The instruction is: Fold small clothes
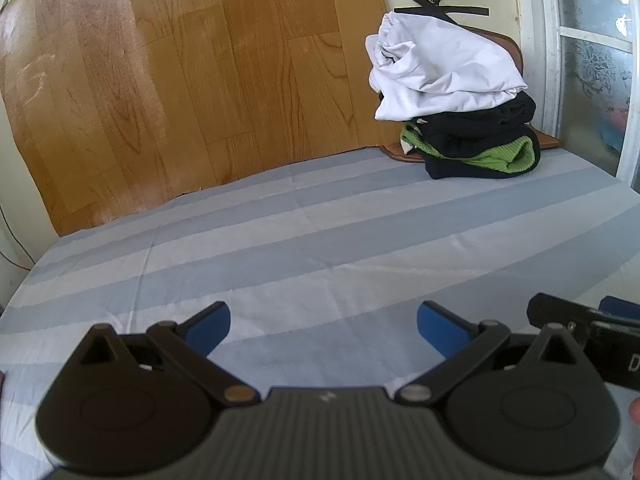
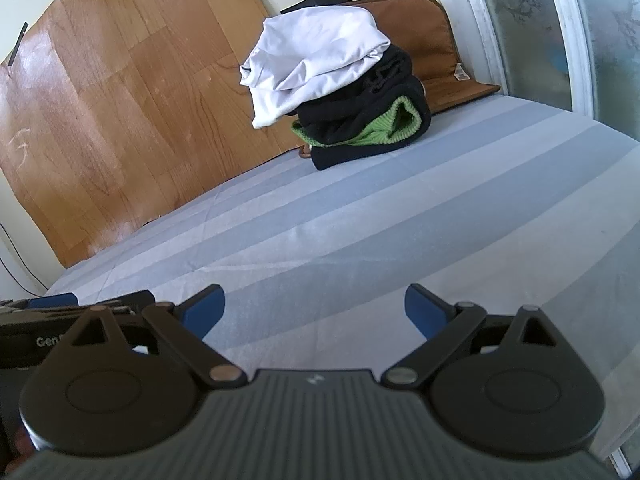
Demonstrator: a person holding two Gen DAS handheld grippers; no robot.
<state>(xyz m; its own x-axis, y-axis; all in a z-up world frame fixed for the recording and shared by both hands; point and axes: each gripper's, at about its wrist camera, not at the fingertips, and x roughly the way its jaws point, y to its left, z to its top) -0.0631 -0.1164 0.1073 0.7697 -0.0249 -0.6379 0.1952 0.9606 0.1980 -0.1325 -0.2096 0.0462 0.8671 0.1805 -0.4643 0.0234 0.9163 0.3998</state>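
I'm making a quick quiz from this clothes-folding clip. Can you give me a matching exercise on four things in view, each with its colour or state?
Things:
1. top garment of the pile
2. knit lining low in the pile
3. bed sheet
4. left gripper

Colour or state:
A. blue and white stripes
B. open, holding nothing
C. white, crumpled
D. bright green

Pairs: 1-C, 2-D, 3-A, 4-B
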